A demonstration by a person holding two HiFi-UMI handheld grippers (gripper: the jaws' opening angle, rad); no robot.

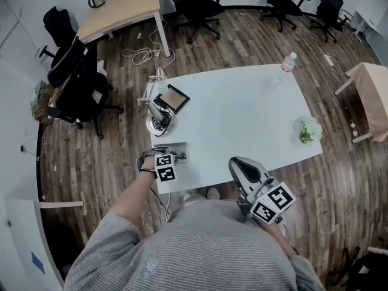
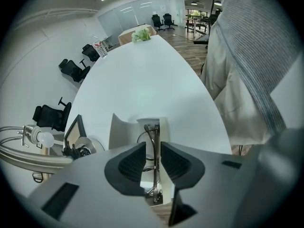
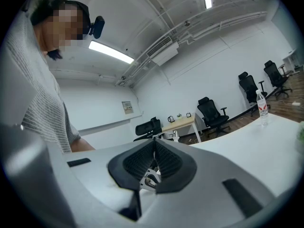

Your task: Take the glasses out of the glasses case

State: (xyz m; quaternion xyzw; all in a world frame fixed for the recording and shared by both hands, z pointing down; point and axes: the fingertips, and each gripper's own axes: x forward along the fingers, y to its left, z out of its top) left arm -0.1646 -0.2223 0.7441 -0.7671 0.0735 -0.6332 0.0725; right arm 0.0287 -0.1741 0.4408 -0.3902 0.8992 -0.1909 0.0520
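A white glasses case [image 1: 177,151] lies open at the near left corner of the white table [image 1: 242,114]. In the left gripper view the case [image 2: 124,129] shows its white panels and the thin metal glasses [image 2: 153,136] inside. My left gripper [image 2: 153,148] reaches in from the table edge. Its jaws stand a narrow gap apart, closed on an upright case panel, with the metal frame running alongside it in that gap. In the head view the left gripper [image 1: 169,158] sits right at the case. My right gripper [image 1: 234,162] hangs shut and empty off the table's near edge; its own view [image 3: 154,144] faces the room.
A desk lamp [image 1: 159,119] and a brown-faced tablet [image 1: 173,97] stand on the table's left end, just beyond the case. A water bottle [image 1: 289,61] is at the far edge and a small plant [image 1: 310,130] at the right. Office chairs [image 1: 197,5] ring the room.
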